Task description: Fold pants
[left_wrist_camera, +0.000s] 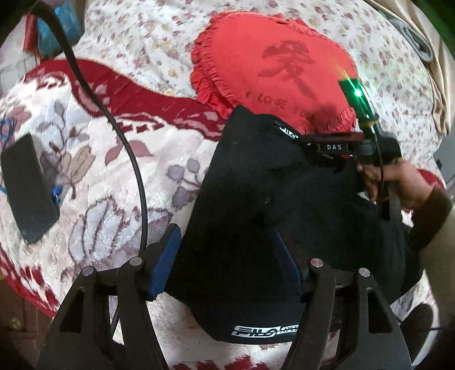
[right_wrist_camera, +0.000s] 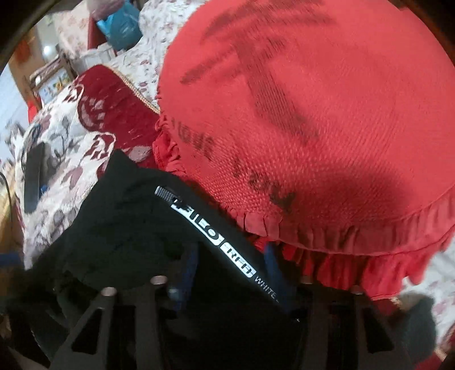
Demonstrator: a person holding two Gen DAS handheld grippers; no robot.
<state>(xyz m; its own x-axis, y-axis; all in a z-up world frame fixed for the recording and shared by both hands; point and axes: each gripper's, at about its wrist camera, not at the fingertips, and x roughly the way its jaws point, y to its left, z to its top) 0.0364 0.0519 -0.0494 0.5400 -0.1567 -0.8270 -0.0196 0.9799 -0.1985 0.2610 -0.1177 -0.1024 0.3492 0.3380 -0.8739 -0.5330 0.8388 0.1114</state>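
Note:
The black pants point(left_wrist_camera: 270, 205) with a white logo strip lie bunched on the floral blanket point(left_wrist_camera: 93, 182), below the red frilled cushion point(left_wrist_camera: 273, 68). My left gripper point(left_wrist_camera: 227, 261) has its blue-padded fingers point(left_wrist_camera: 166, 261) wide apart, with pants fabric draped between them. My right gripper point(left_wrist_camera: 327, 145) is at the pants' far edge by the cushion, held by a hand. In the right wrist view the pants point(right_wrist_camera: 142, 227) lie over my right gripper point(right_wrist_camera: 230, 270); its blue fingers point(right_wrist_camera: 189, 270) stand apart around the logo band point(right_wrist_camera: 210, 230).
A black phone point(left_wrist_camera: 28, 187) lies on the blanket at the left, also in the right wrist view point(right_wrist_camera: 34, 179). A black cable point(left_wrist_camera: 130, 159) curves across the blanket. The cushion point(right_wrist_camera: 312, 128) fills the right wrist view. Blue bags point(right_wrist_camera: 122, 25) sit beyond the bed.

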